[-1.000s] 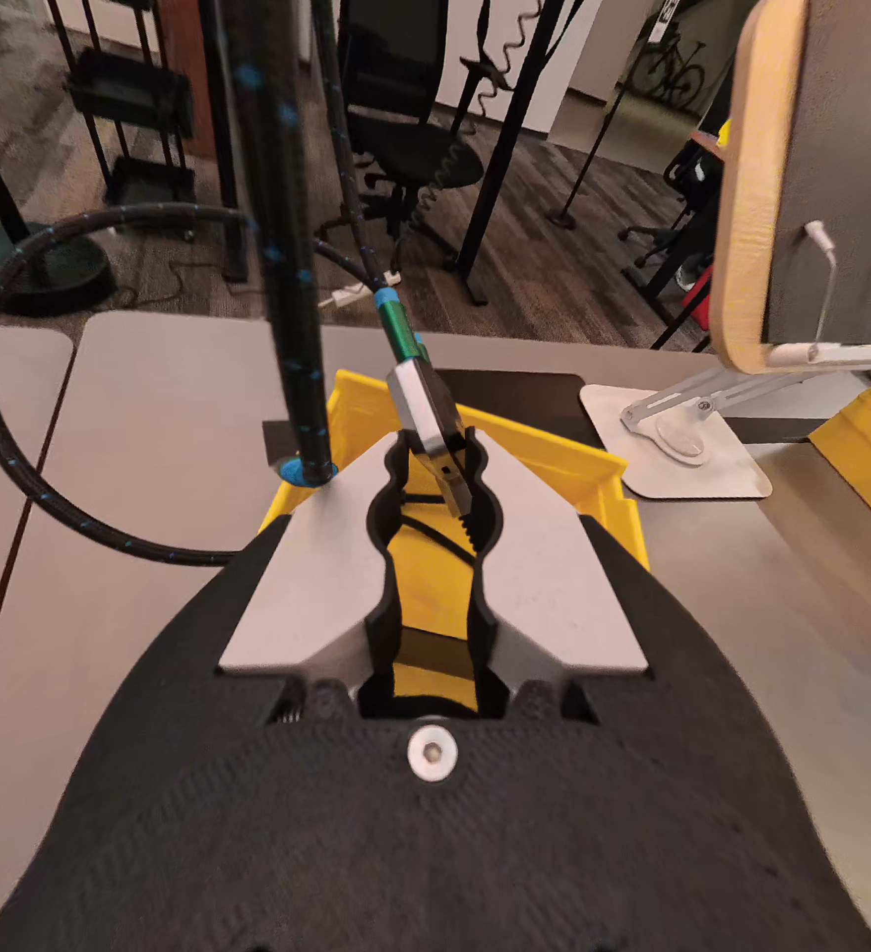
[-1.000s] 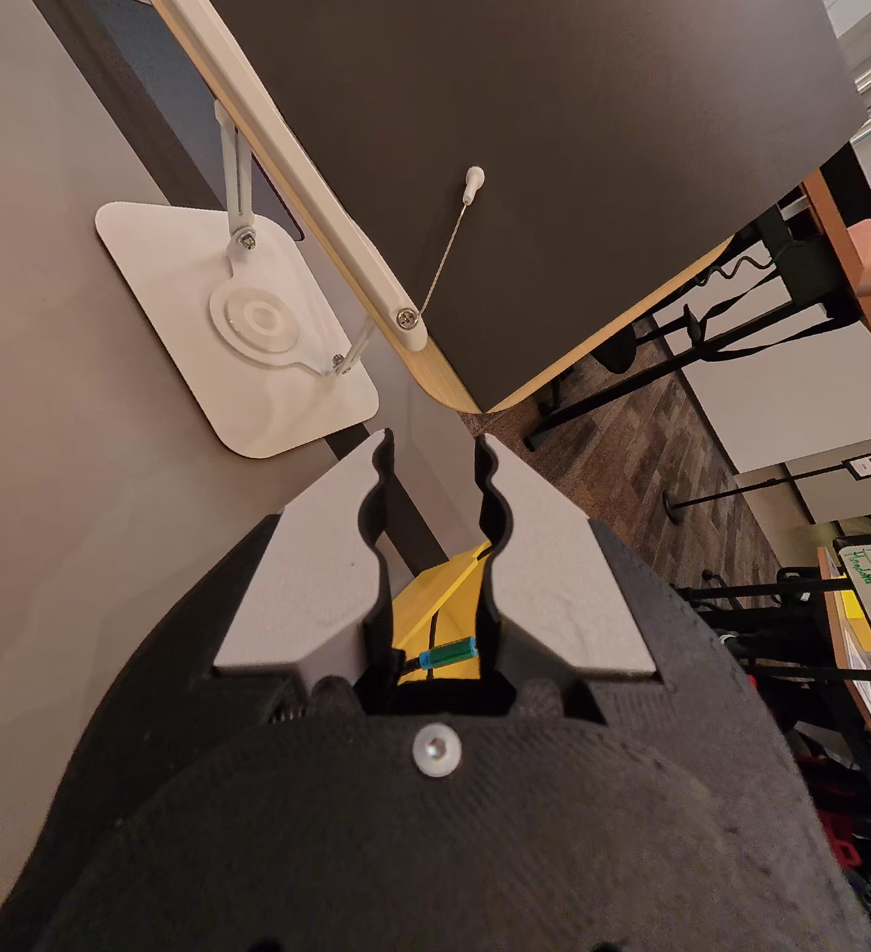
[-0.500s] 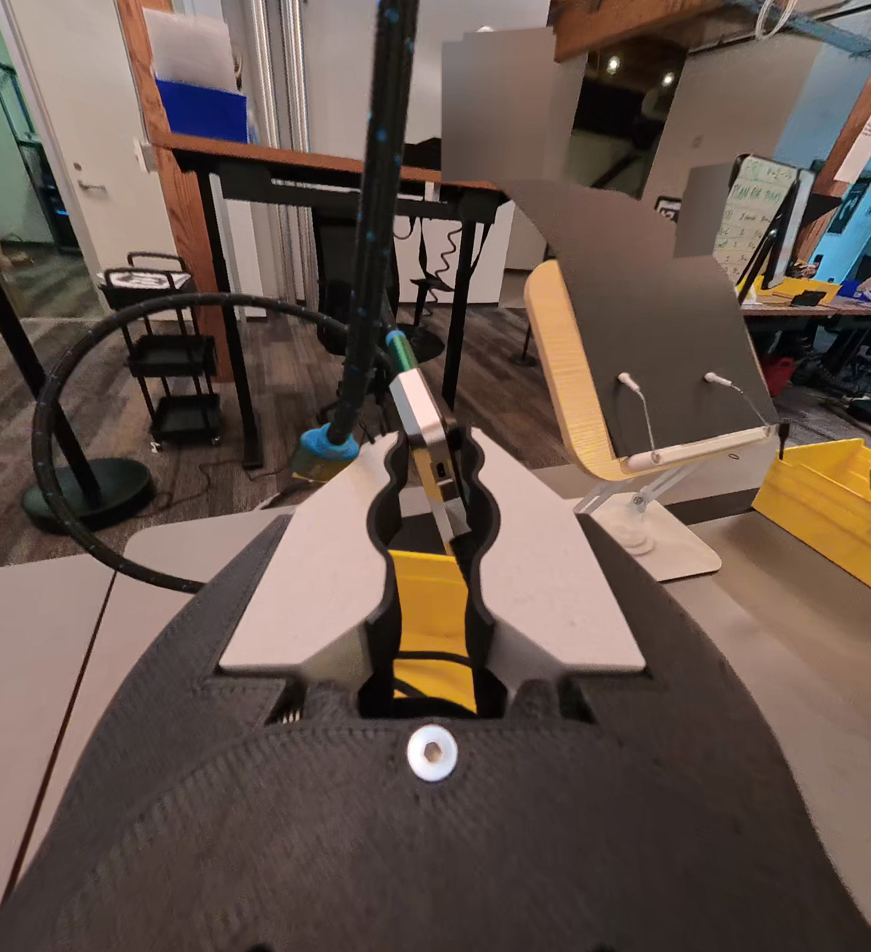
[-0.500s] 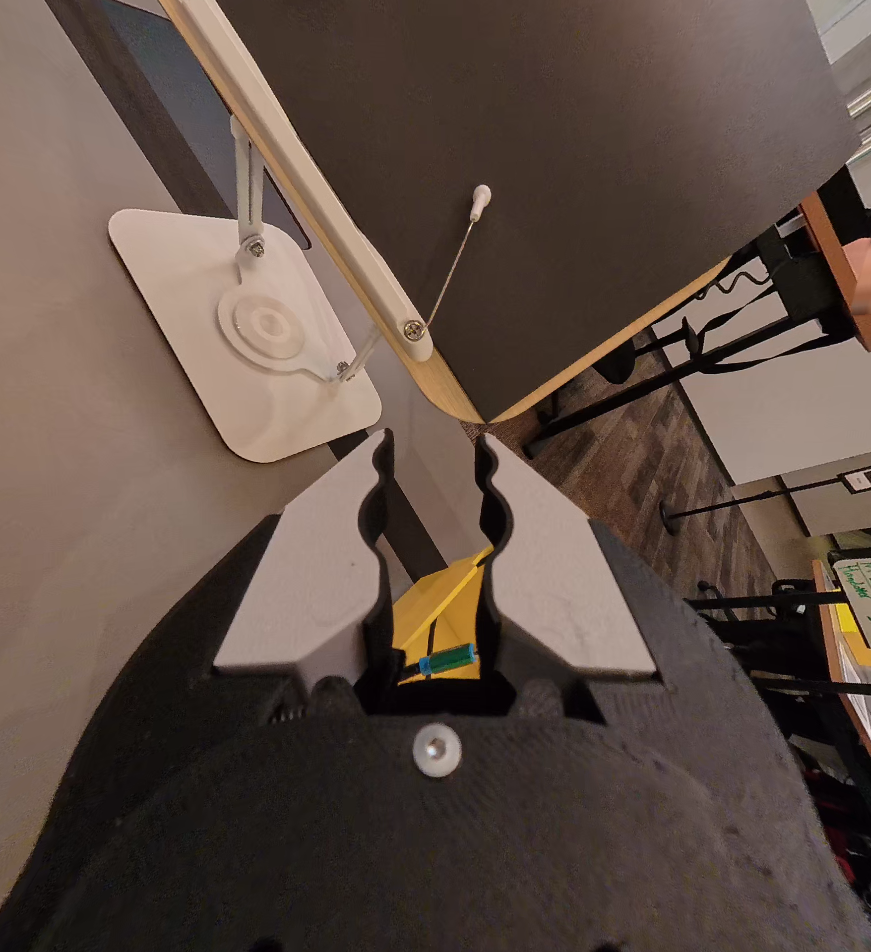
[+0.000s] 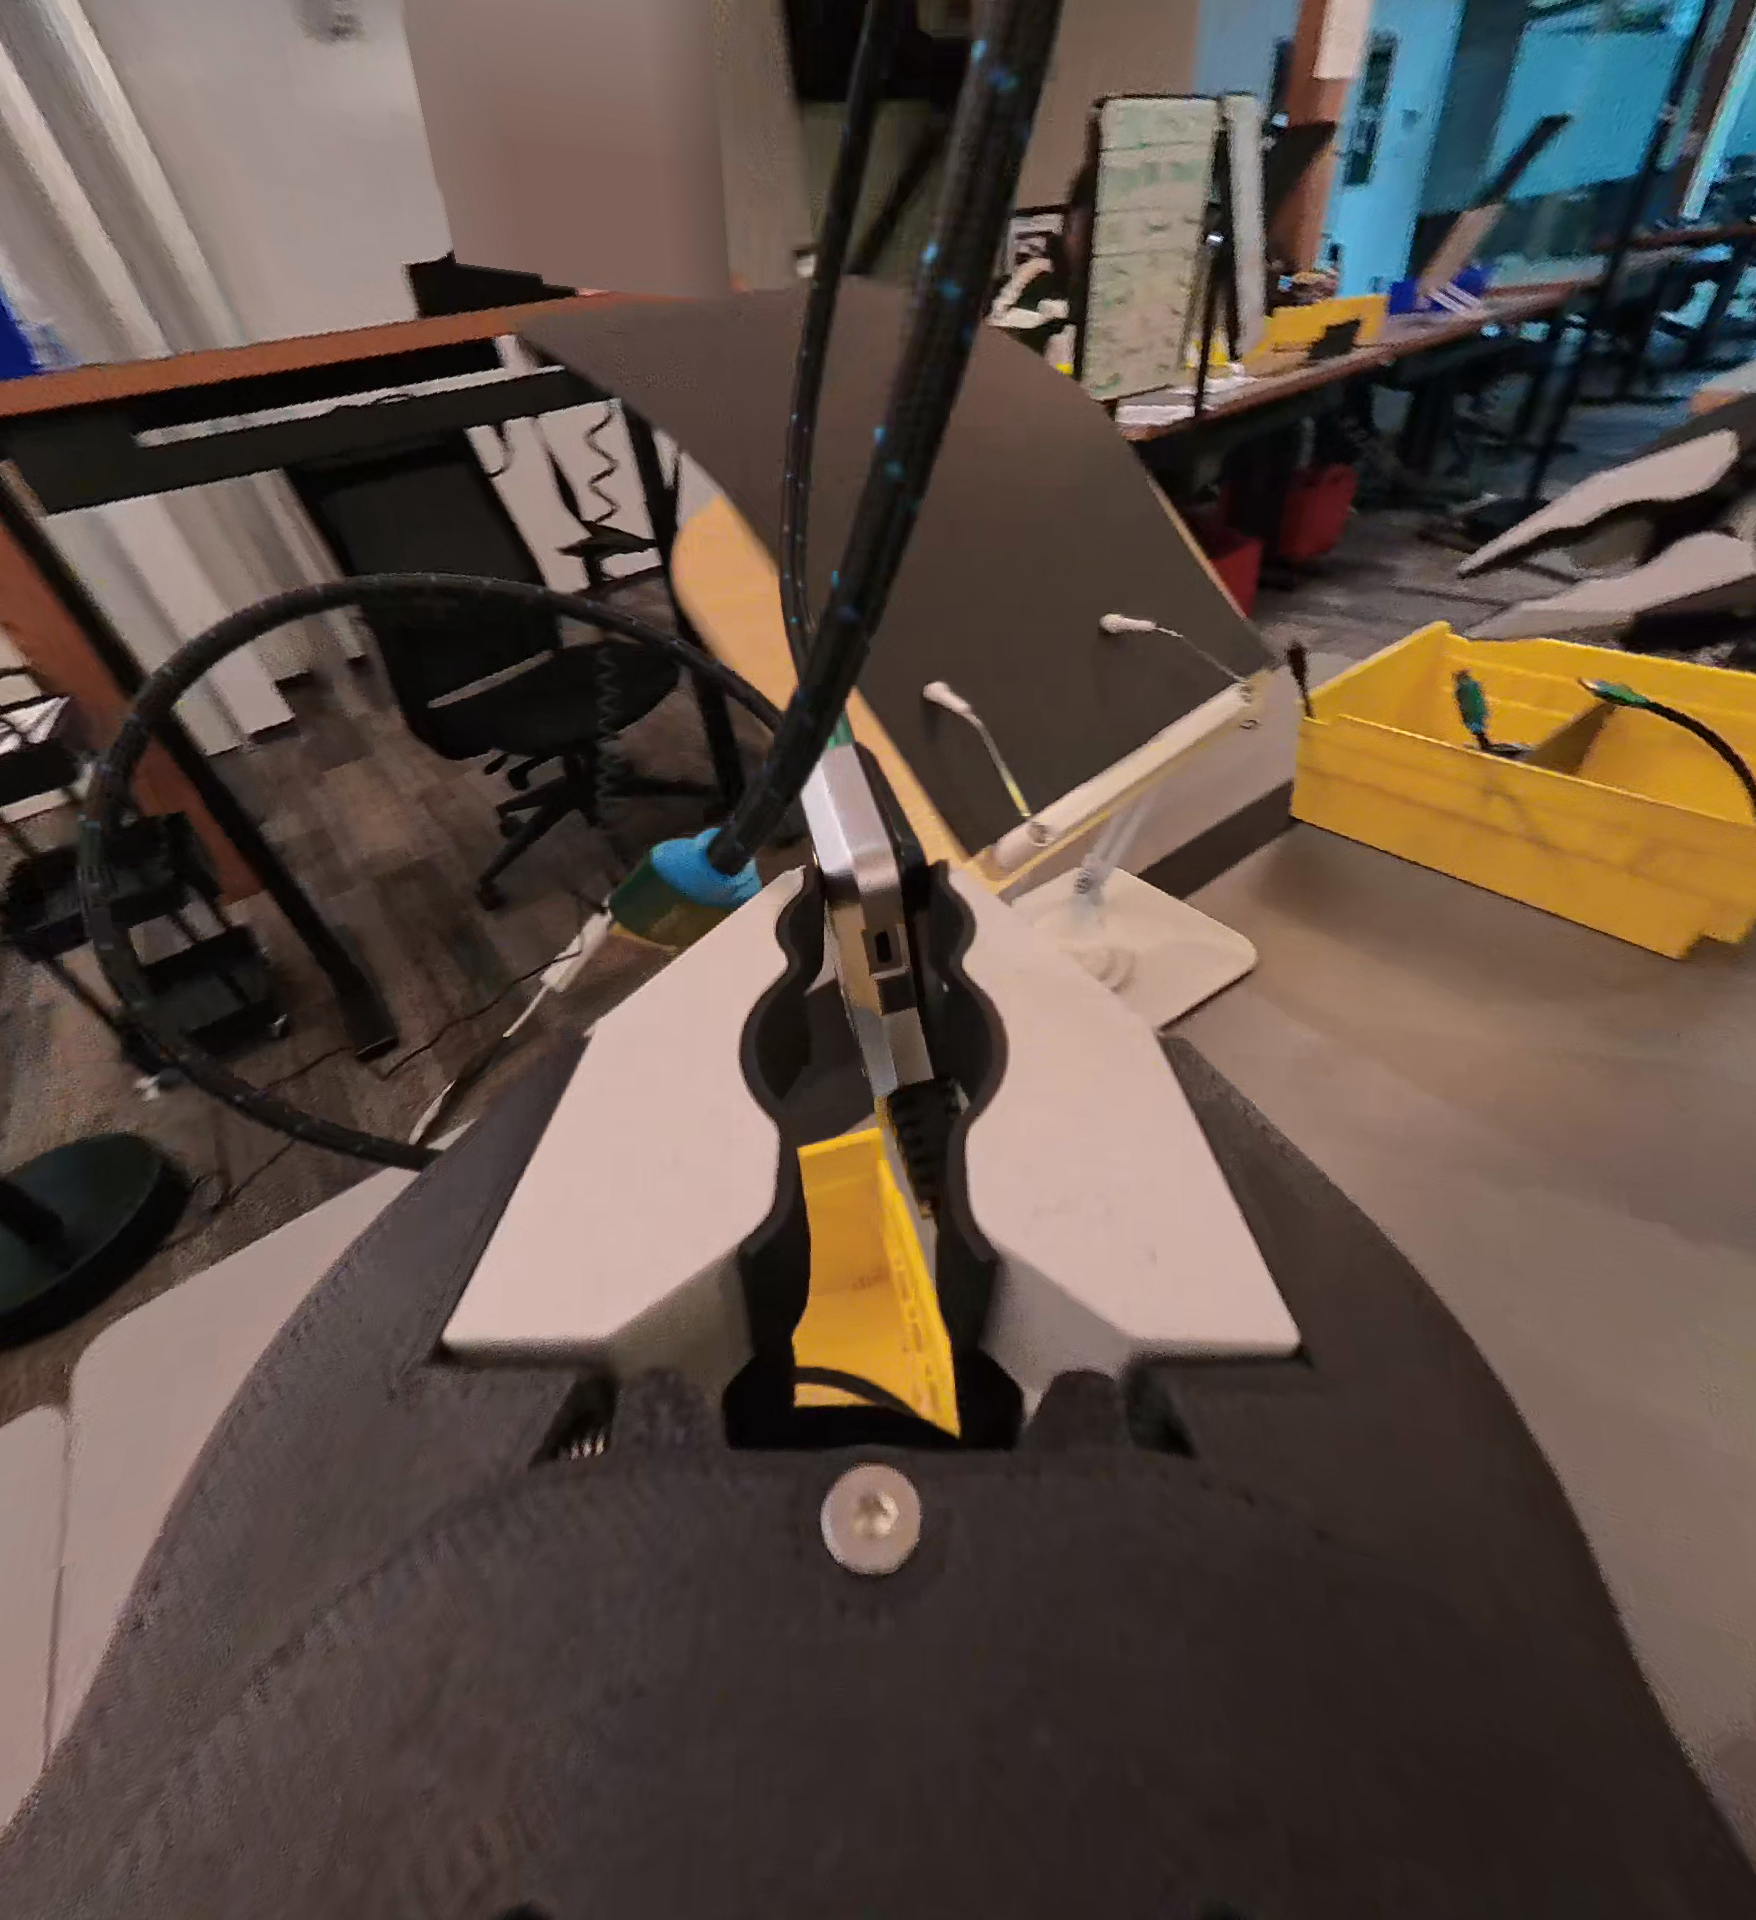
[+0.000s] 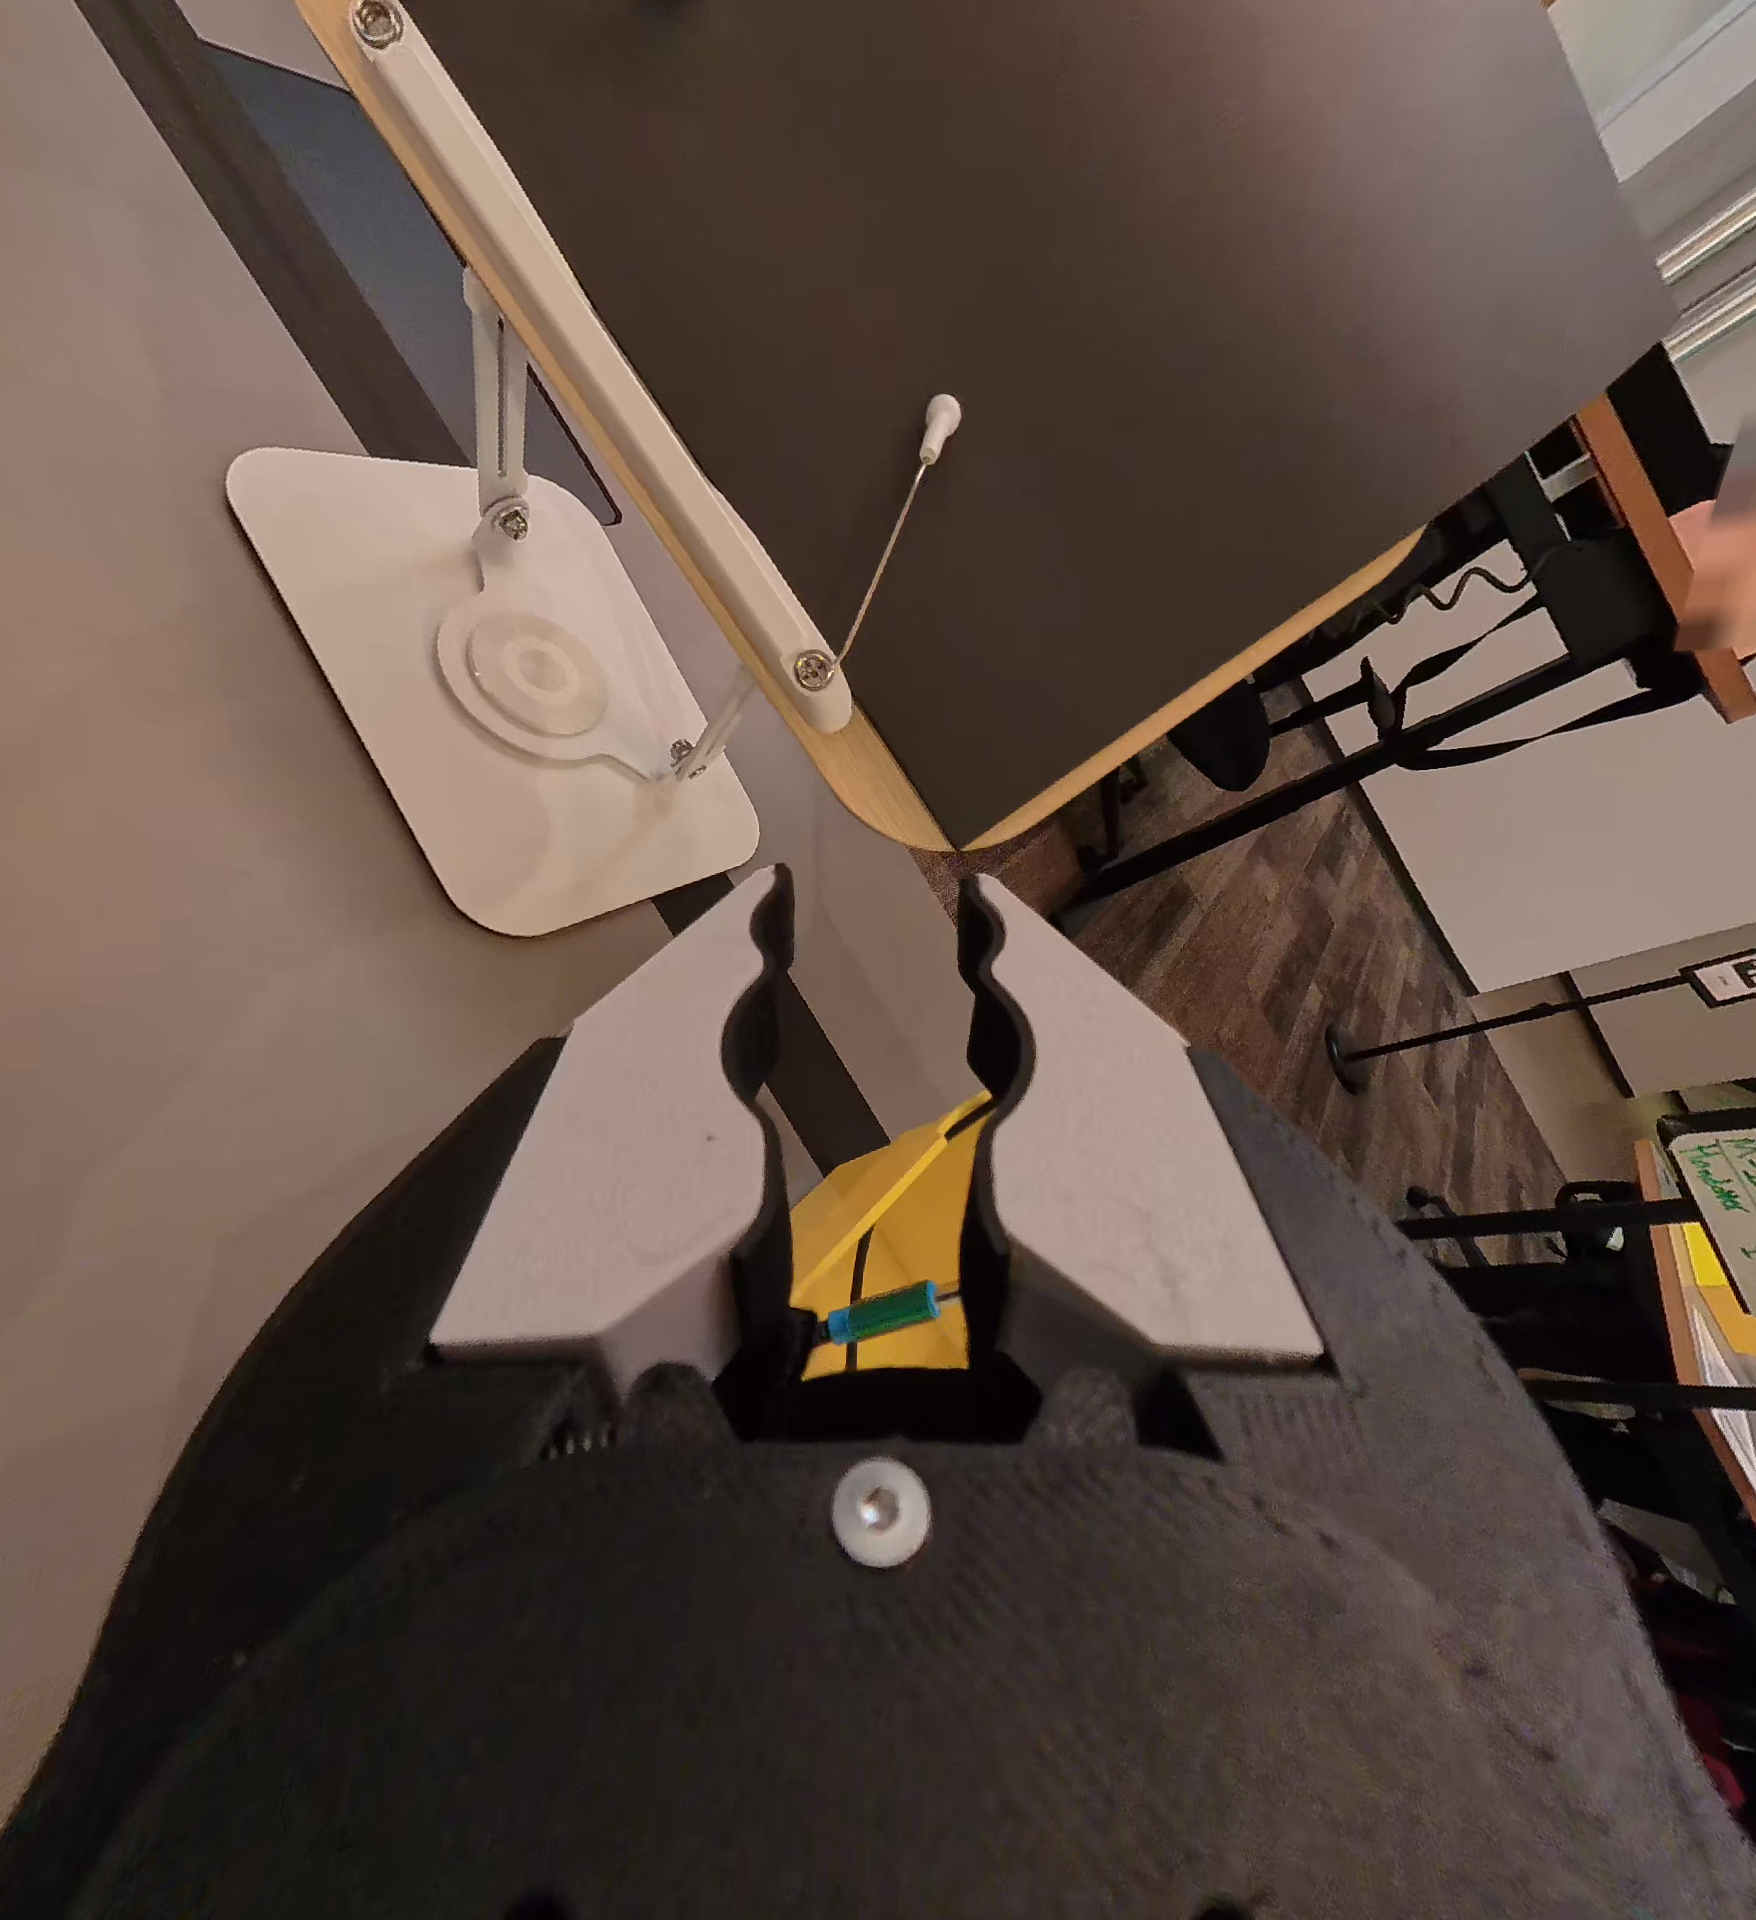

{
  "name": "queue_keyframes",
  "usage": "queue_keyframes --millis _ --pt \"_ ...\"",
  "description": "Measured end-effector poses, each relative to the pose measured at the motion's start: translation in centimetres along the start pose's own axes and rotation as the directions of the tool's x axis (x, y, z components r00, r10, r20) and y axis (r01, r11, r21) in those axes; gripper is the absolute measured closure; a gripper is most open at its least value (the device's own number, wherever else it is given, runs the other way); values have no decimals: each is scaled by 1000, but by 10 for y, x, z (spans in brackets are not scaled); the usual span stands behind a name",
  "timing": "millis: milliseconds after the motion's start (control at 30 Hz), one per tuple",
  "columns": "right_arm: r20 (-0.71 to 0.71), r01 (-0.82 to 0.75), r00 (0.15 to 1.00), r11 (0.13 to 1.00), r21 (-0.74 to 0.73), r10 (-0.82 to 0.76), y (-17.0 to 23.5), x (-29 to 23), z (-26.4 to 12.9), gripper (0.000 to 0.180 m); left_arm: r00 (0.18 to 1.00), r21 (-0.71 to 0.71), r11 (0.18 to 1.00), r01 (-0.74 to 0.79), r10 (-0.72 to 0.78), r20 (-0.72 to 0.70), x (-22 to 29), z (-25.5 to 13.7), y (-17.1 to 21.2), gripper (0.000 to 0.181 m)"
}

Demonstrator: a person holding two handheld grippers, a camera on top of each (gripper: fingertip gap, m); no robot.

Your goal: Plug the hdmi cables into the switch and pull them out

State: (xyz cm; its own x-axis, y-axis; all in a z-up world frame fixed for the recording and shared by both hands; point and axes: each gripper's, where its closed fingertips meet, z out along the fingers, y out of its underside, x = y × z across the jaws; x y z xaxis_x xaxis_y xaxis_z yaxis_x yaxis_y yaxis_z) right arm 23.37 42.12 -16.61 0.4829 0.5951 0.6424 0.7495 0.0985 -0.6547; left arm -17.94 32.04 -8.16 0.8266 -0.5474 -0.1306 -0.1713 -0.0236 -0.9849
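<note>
My left gripper (image 5: 872, 894) is shut on the silver HDMI switch (image 5: 879, 966), held edge-on and lifted off the table. A black braided cable (image 5: 884, 488) with blue flecks rises from the switch's far end; a short black lead hangs from its near end. A second cable's blue-and-green plug (image 5: 692, 883) rests loose by my left fingertip, and its cable loops out to the left (image 5: 230, 665). My right gripper (image 6: 872, 894) is open and empty above a yellow bin (image 6: 915, 1174) holding a green-and-blue plug (image 6: 884, 1314). It also shows blurred at the far right of the left wrist view (image 5: 1632, 561).
A dark board on a white stand (image 5: 1134, 935) stands mid-table; its base (image 6: 500, 675) lies just ahead of my right gripper. A yellow bin (image 5: 1539, 831) with green-tipped cables sits at the right. Another yellow bin (image 5: 853, 1257) is under my left gripper. Office chair and desks lie beyond. The tips of one gripper are about 45 centimetres away from the tips of the other.
My left gripper has lifted and tilted up with the switch, turning right, so the view now looks across the room instead of down at the bin. The right gripper has barely moved.
</note>
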Motion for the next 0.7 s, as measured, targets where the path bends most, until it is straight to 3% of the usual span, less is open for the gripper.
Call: queue_keyframes --millis 167,333,500,700 --pt "-7 -7 1000 1000 5 7 1 4 -4 150 978 -24 993 -118 112 -176 49 18 1 163" --pt "-15 -14 1000 1000 9 14 2 7 -6 150 871 -79 937 -340 282 -402 112 34 27 163" --pt "-23 -23 999 1000 12 23 5 11 -10 150 750 -154 873 -462 292 -593 164 53 66 163" --pt "-35 -34 999 999 16 34 8 16 -14 150 659 -303 749 -589 229 -716 199 74 129 163"
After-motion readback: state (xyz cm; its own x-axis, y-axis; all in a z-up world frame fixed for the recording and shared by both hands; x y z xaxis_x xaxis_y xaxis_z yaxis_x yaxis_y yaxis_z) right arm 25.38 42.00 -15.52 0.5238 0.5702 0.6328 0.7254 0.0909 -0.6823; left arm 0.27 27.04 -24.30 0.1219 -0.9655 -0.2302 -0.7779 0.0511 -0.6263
